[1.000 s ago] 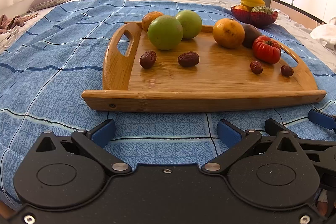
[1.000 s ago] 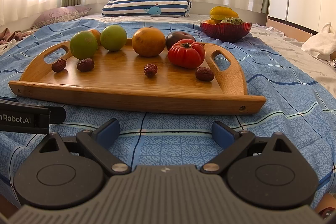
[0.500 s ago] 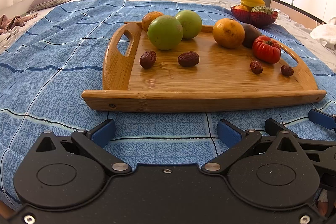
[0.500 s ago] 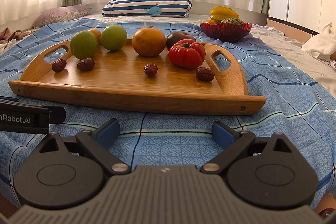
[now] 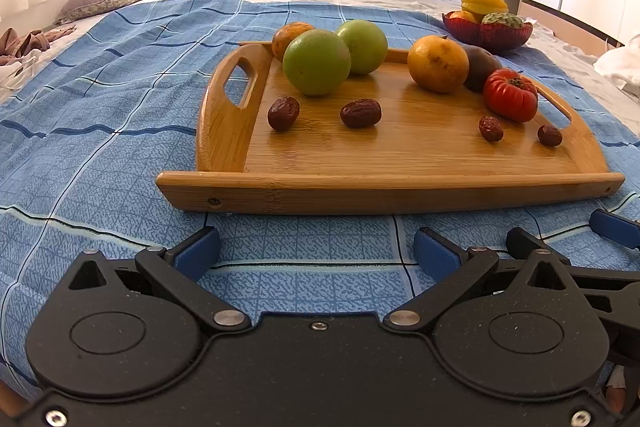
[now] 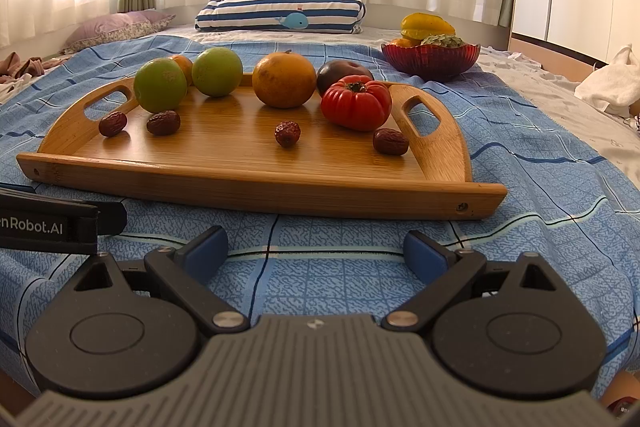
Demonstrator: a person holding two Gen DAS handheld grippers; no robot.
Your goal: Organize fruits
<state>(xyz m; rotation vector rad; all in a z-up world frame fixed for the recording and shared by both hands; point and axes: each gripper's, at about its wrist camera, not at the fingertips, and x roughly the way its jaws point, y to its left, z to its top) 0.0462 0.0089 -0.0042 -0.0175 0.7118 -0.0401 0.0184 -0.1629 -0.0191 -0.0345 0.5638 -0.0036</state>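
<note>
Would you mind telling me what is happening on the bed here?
A person holds two grippers, left gripper and right gripper, both open and empty, low over the blue bedspread. Just ahead is a wooden tray carrying green and orange fruits, a tomato and four dates. Nothing is grasped.

We log wooden tray [image 6: 256, 183] flat on blue bedspread. On it, back row: two green fruits [image 6: 160, 85] [image 6: 217, 71] with small orange [image 5: 289, 34] behind them, large orange [image 6: 284, 79], dark plum [image 6: 340, 73], ribbed red tomato [image 6: 356, 102] touching plum. Front: four wrinkled dates [image 6: 113, 124] [image 6: 163, 123] [image 6: 287, 133] [image 6: 390, 141], apart. Beyond tray we note red bowl [image 6: 430, 58] heaped with yellow starfruit [image 6: 426, 24] and other fruit.
</note>
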